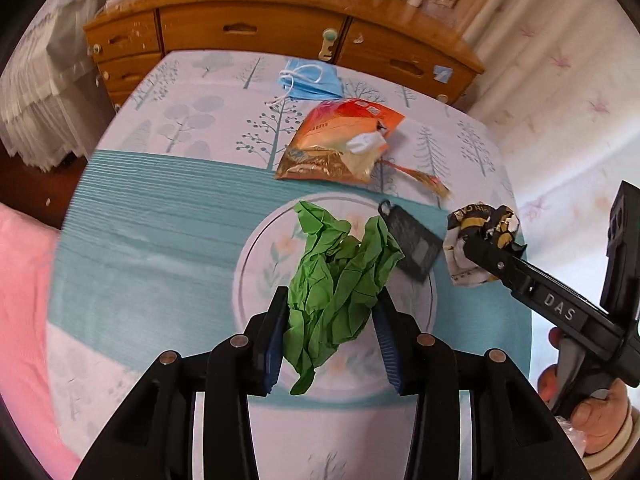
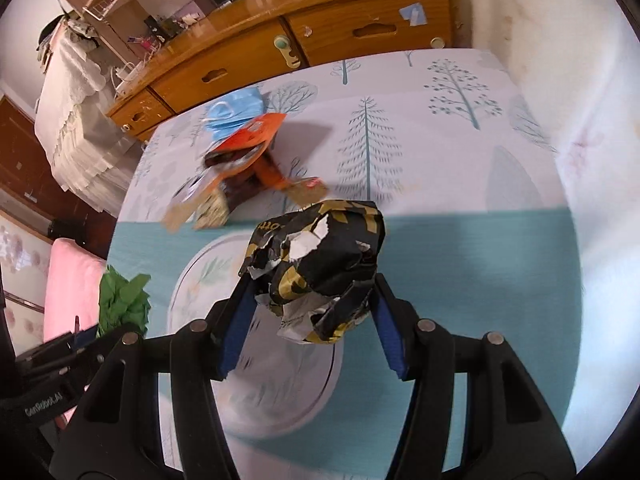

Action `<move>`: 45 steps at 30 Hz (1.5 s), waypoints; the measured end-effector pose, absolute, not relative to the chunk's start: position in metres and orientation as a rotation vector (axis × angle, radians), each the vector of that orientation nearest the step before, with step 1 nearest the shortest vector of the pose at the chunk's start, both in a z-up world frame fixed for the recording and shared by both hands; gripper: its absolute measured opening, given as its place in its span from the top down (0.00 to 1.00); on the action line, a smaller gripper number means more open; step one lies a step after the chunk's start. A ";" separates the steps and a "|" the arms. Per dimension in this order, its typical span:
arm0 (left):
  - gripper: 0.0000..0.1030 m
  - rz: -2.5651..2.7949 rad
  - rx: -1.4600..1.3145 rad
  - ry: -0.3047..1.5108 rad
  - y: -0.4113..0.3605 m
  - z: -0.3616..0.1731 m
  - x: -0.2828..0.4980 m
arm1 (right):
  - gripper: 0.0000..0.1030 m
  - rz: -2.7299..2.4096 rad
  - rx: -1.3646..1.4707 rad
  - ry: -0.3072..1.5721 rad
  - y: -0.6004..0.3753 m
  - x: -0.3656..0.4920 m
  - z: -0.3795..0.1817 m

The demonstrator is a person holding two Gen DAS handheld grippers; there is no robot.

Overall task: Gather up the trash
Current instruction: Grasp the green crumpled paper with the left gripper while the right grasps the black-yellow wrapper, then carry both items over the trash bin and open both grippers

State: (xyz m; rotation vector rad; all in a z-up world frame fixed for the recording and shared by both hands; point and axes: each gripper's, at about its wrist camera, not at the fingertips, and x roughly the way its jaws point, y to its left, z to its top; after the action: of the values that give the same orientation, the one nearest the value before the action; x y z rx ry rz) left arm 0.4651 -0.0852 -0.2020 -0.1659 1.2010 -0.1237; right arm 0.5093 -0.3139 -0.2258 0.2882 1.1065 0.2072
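From my left-wrist cam, far left there's a pink cushion [image 1: 22, 300] off the table edge. My left gripper [image 1: 330, 312] is clamped narrow on a crumpled green paper wad [image 1: 336, 280], both pads pressing its sides, held above a white plate [image 1: 256, 264] w/ a flower print. The plate sits on the teal band of the tree-print tablecloth [image 1: 160, 220]. Beyond the plate, an orange snack bag [image 1: 340, 140] lies flat, a torn foil strip trailing to its right, and a blue face mask [image 1: 310, 82] sits just behind it — both near the wooden dresser [image 1: 248, 28] at the table's far edge. A small dark card [image 1: 412, 242] shows just right of the green wad; can't tell if it's touching the plate rim.

Right side: my right gripper [image 2: 310, 308] is closed about halfway on a black-and-gold crumpled wrapper [image 2: 320, 264] — pinched between the pads, lifted off the cloth, over the plate's right part. A hand [image 1: 592, 408] grips that tool's handle. Nothing blocks either load.
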 end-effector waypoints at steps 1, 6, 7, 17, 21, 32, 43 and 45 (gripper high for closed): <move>0.61 -0.135 -0.155 1.193 -0.083 -0.196 0.453 | 0.48 0.203 0.283 1.098 -0.312 0.495 -0.219; 0.61 -0.180 -0.113 1.155 -0.063 -0.166 0.387 | 0.48 0.186 0.289 1.064 -0.297 0.419 -0.185; 0.61 -0.192 -0.105 1.148 -0.056 -0.160 0.371 | 0.48 0.181 0.290 1.055 -0.291 0.402 -0.178; 0.61 -0.306 -0.010 1.067 0.004 -0.116 0.221 | 0.48 0.130 0.299 0.941 -0.221 0.223 -0.120; 0.61 -0.343 0.038 1.041 0.020 -0.112 0.168 | 0.48 0.114 0.302 0.928 -0.188 0.151 -0.114; 0.60 -0.417 0.074 1.154 0.023 -0.166 0.076 | 0.48 0.081 0.290 1.083 -0.135 0.022 -0.156; 0.60 -0.370 0.025 1.341 0.009 -0.325 0.046 | 0.47 0.041 0.333 1.303 -0.164 -0.010 -0.305; 0.60 -0.348 0.007 1.359 0.010 -0.363 0.043 | 0.47 0.056 0.332 1.325 -0.169 -0.010 -0.345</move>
State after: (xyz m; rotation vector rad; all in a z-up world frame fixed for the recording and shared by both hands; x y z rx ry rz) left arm 0.0431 0.0096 -0.3634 0.0072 1.3594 -0.3481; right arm -0.0099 -0.1691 -0.3454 0.3322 1.3252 0.0559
